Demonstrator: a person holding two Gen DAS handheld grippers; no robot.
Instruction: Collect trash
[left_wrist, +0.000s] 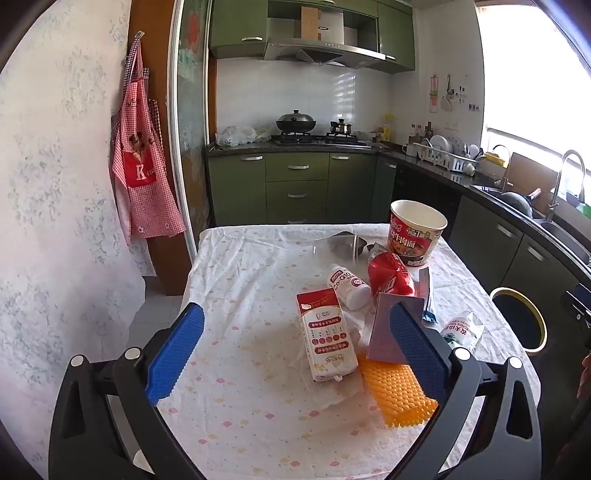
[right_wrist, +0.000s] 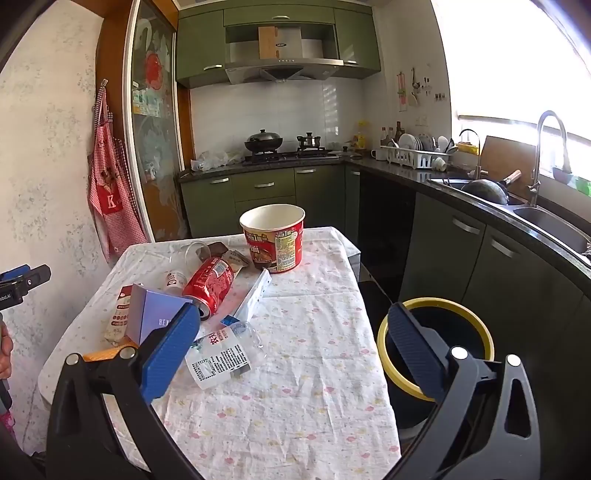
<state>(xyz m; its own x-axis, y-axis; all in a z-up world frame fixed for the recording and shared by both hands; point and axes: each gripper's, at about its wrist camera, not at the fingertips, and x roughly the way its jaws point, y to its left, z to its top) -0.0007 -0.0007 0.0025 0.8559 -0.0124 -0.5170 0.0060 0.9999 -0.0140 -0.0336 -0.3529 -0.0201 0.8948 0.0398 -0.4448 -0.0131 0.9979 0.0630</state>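
Observation:
Trash lies on the cloth-covered table (left_wrist: 243, 280): a red noodle cup (left_wrist: 415, 230), a crushed red can (left_wrist: 389, 275), a white pill bottle (left_wrist: 349, 288), a red-and-white carton (left_wrist: 327, 334), a purple box (left_wrist: 388, 332), an orange spiky pad (left_wrist: 397, 393) and a clear water bottle (left_wrist: 463, 328). My left gripper (left_wrist: 295, 349) is open above the carton. My right gripper (right_wrist: 291, 349) is open over the table's right side; the water bottle (right_wrist: 221, 356) lies by its left finger. A black bin with a yellow rim (right_wrist: 437, 345) stands right of the table.
A clear plastic cup (right_wrist: 195, 253) and dark wrappers (right_wrist: 229, 254) lie at the table's far side, with a white strip (right_wrist: 255, 297) beside the can. Green kitchen cabinets (left_wrist: 295, 184), a stove and a sink counter (right_wrist: 517, 218) lie beyond. A red apron (left_wrist: 142, 162) hangs on the left wall.

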